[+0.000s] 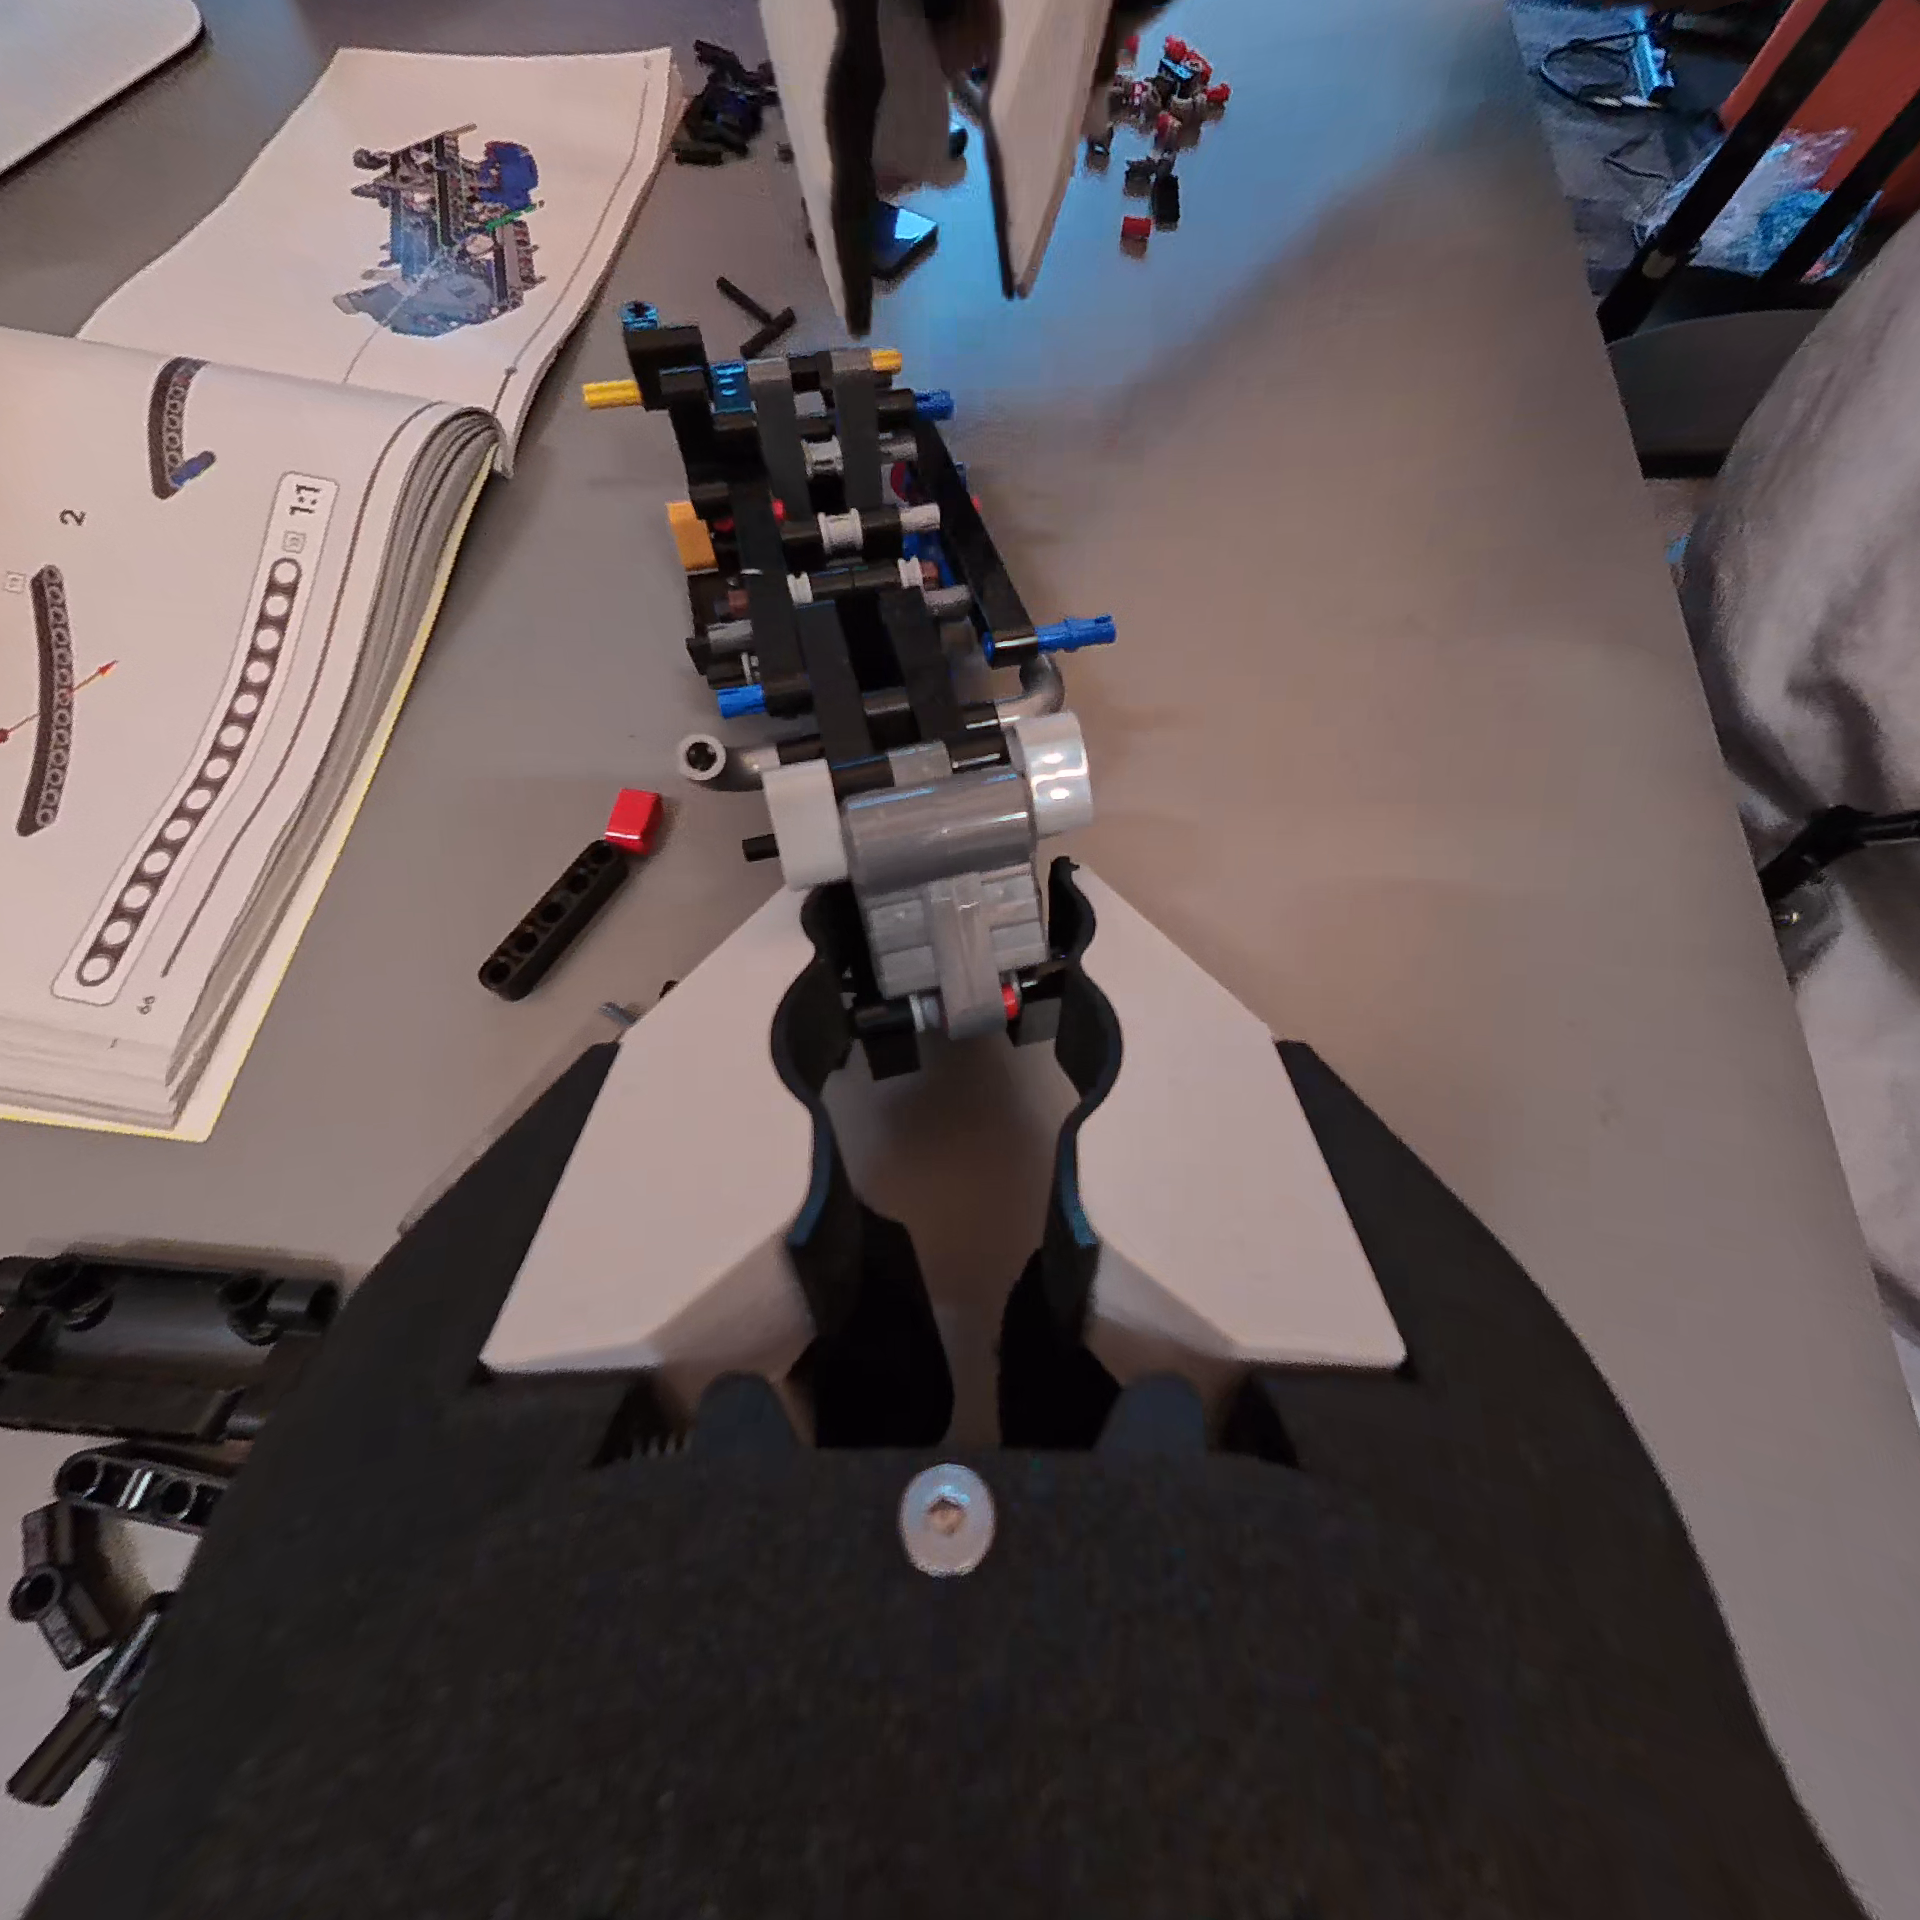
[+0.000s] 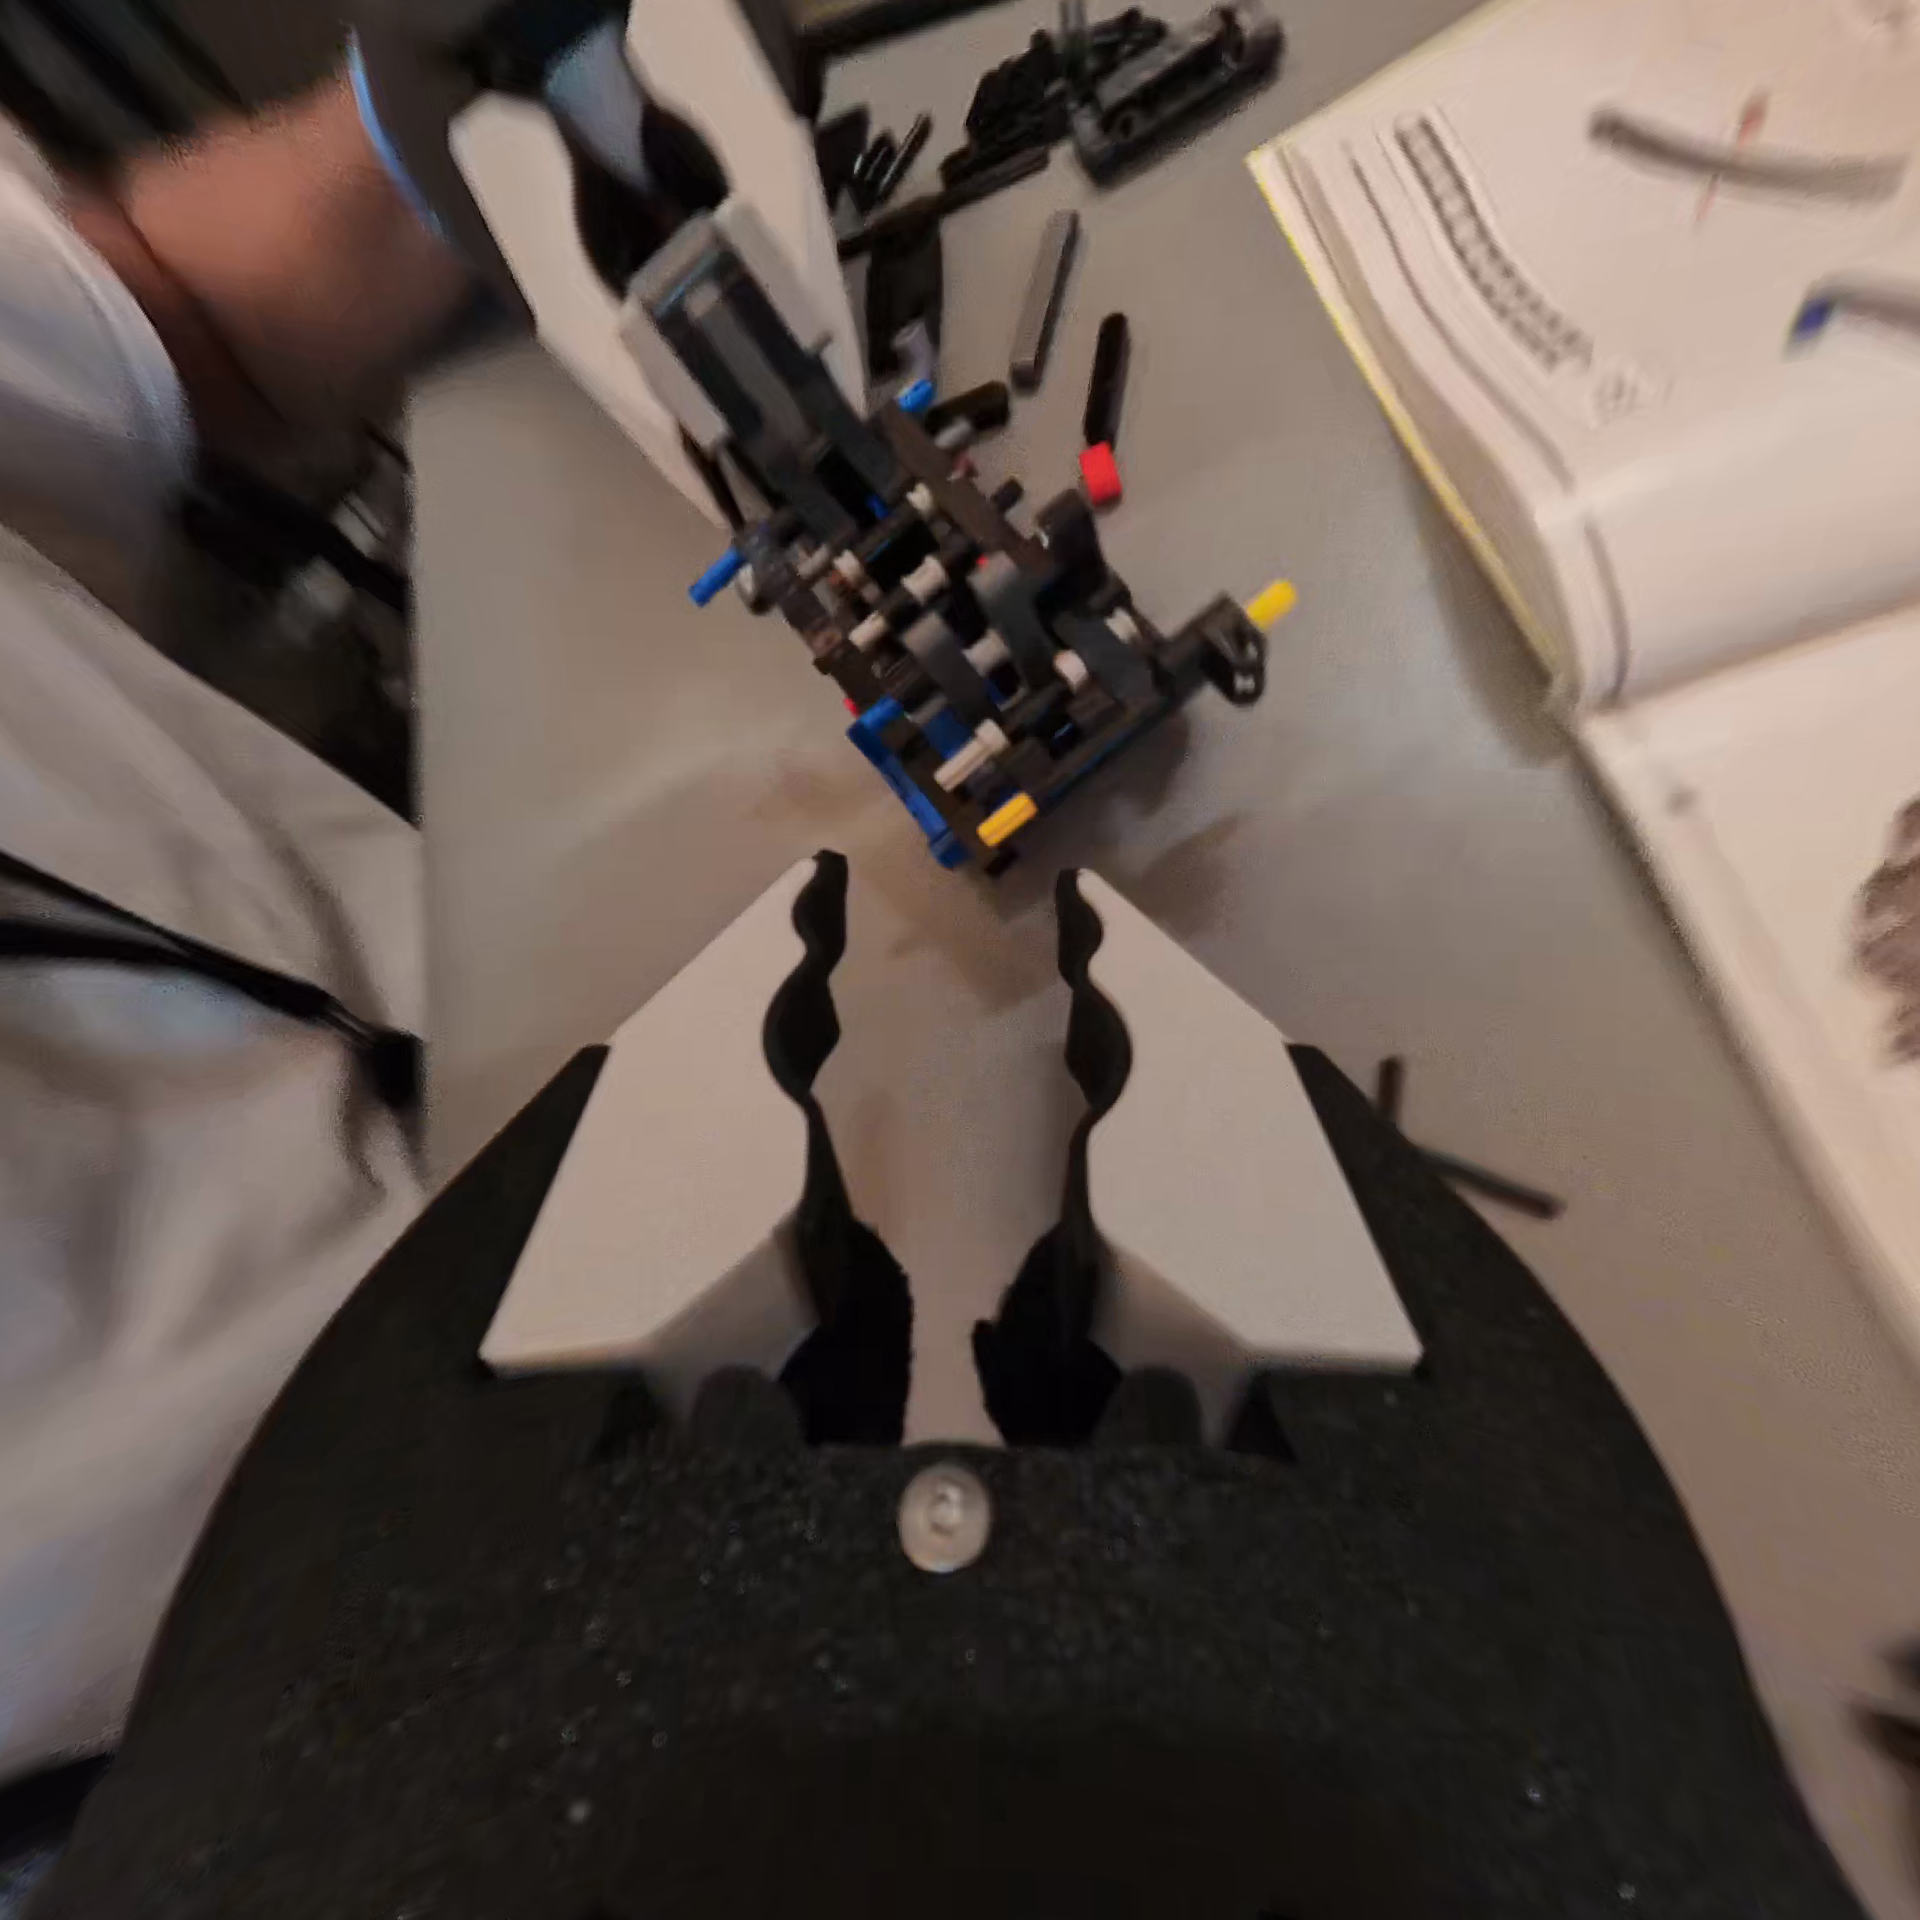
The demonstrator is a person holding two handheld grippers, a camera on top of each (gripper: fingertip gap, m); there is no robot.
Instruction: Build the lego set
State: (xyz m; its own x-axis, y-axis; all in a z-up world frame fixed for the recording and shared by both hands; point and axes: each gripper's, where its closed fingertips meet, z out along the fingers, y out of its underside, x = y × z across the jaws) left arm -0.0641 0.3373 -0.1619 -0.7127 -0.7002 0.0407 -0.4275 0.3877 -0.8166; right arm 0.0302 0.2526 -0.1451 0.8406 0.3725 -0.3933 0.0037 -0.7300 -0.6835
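A partly built lego assembly [image 1: 831, 561] of black beams with blue, yellow and grey pins lies lengthwise on the grey table. My left gripper [image 1: 945, 914] is shut on its near grey end block [image 1: 945, 862]. In the right wrist view the same assembly [image 2: 987, 644] lies ahead, held at its far end by the left gripper [image 2: 717, 312]. My right gripper [image 2: 945, 873] is open and empty, just short of the assembly's blue and yellow end. It also shows at the top of the left wrist view [image 1: 935, 156].
An open instruction booklet [image 1: 208, 623] lies left of the assembly, right in the right wrist view [image 2: 1662, 364]. A loose black beam [image 1: 556, 920] with a red piece [image 1: 634, 821] lies beside it. Loose black parts [image 1: 125, 1351] and red parts [image 1: 1164, 114] are scattered. A person's sleeve [image 2: 156, 935] is at the table edge. The grippers' ends are close to 15 cm from one another.
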